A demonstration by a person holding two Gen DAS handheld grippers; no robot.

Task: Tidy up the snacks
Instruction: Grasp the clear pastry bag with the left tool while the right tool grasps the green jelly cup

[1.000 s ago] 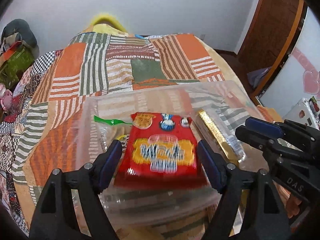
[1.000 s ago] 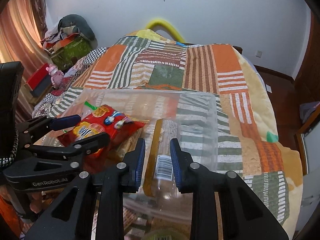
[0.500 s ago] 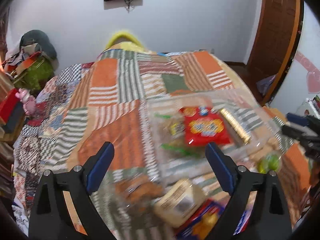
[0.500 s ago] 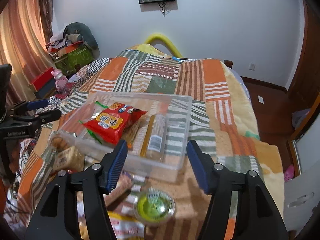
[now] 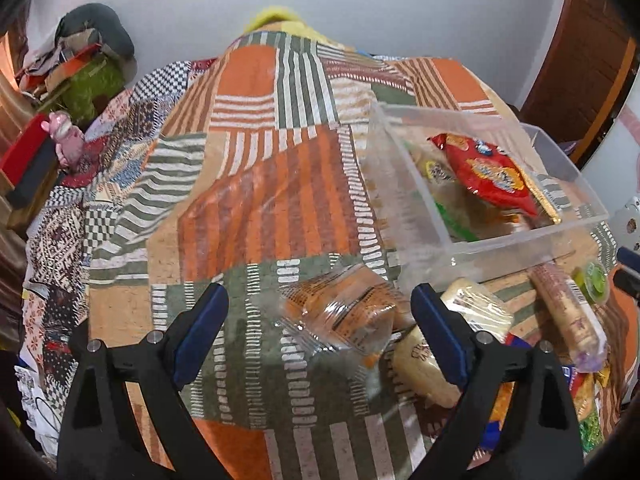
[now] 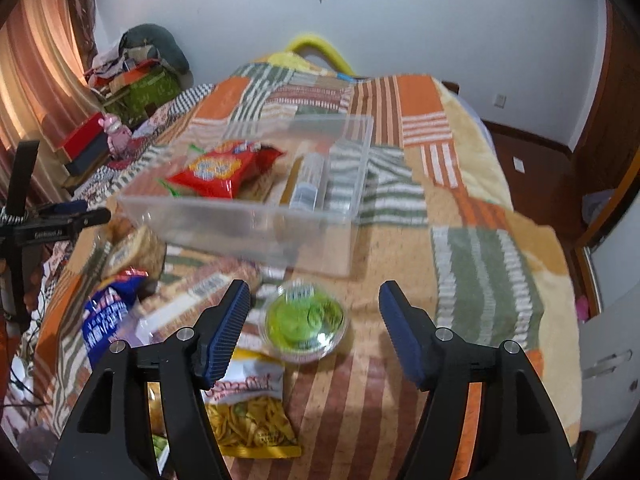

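Observation:
A clear plastic bin [image 5: 416,216] [image 6: 256,232] sits on the patchwork bed and holds a red snack bag [image 5: 488,172] [image 6: 220,168] and a long clear tube pack [image 6: 308,184]. My left gripper [image 5: 320,332] is open over a clear-wrapped orange snack pack [image 5: 344,312] lying in front of the bin. My right gripper [image 6: 314,328] is open around a round green lidded cup [image 6: 304,320], above it. The left gripper also shows at the left edge of the right wrist view [image 6: 76,216].
Loose snacks lie near the bin: a wrapped pale cake [image 5: 476,312], a long biscuit roll [image 5: 568,316], a blue bag [image 6: 108,320], a yellow chips bag [image 6: 252,412]. The bed's right edge drops to the floor [image 6: 532,160]. Clutter is piled at the left wall [image 6: 136,76].
Both grippers have pulled back from the bin and dropped toward the loose snacks in front of it. The left one swung left over the orange pack; the right one now frames the green cup.

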